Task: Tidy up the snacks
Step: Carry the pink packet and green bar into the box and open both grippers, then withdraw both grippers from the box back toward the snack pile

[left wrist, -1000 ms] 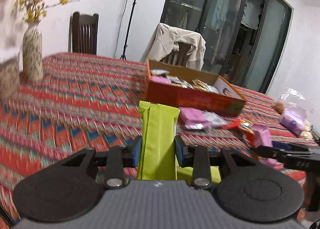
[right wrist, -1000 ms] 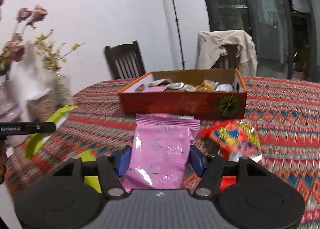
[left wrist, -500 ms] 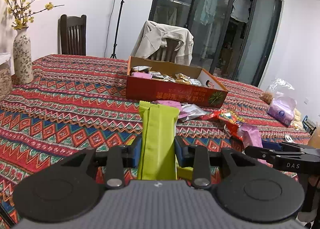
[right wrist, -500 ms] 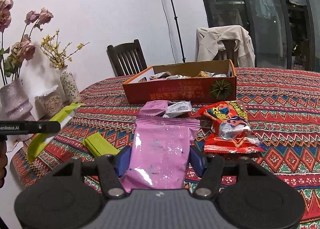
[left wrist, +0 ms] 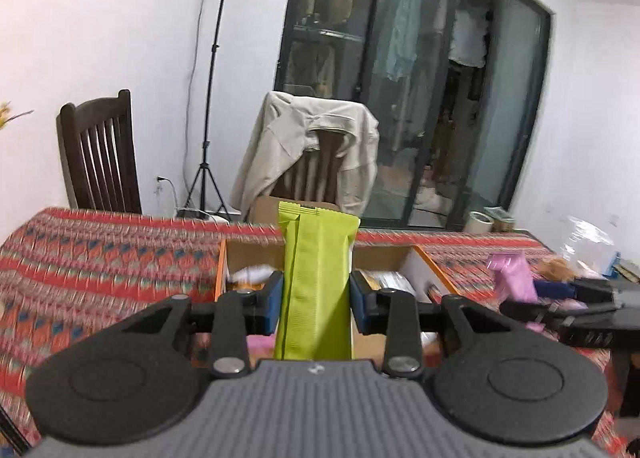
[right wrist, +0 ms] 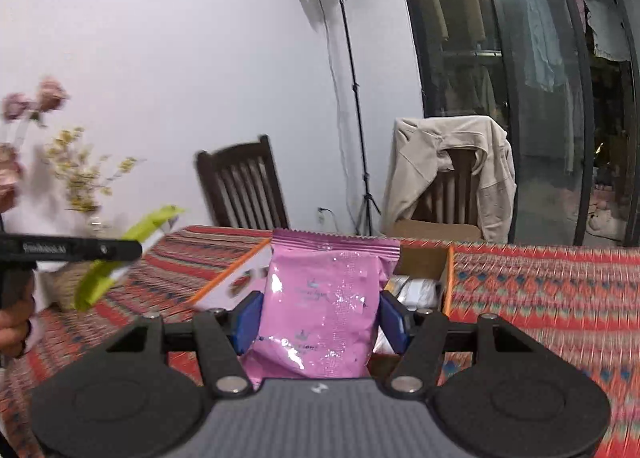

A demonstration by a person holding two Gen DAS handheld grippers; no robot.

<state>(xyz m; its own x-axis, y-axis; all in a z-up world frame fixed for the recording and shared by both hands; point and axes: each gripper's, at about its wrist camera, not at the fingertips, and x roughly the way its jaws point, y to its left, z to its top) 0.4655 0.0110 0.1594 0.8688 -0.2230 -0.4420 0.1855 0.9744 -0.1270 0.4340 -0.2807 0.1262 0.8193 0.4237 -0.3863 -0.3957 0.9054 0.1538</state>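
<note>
My left gripper (left wrist: 316,300) is shut on a long green snack bar (left wrist: 316,278), which stands upright between the blue pads. It hangs just in front of and above the open cardboard box (left wrist: 424,262), where several snack packets lie. My right gripper (right wrist: 320,316) is shut on a pink snack packet (right wrist: 324,298), close to the same box (right wrist: 446,278). The right gripper and its pink packet (left wrist: 514,278) show at the right of the left wrist view. The left gripper and its green bar (right wrist: 120,258) show at the left of the right wrist view.
The table wears a red patterned cloth (left wrist: 100,258). Behind it stand a dark wooden chair (left wrist: 100,158), a chair draped with a beige jacket (left wrist: 312,150) and a light stand (left wrist: 208,118). Vases with flowers (right wrist: 80,186) stand at the table's left side. A clear bag (left wrist: 588,238) lies far right.
Both grippers have risen and moved forward to the box, each keeping its packet. The loose snacks on the cloth in front of the box have dropped out of view.
</note>
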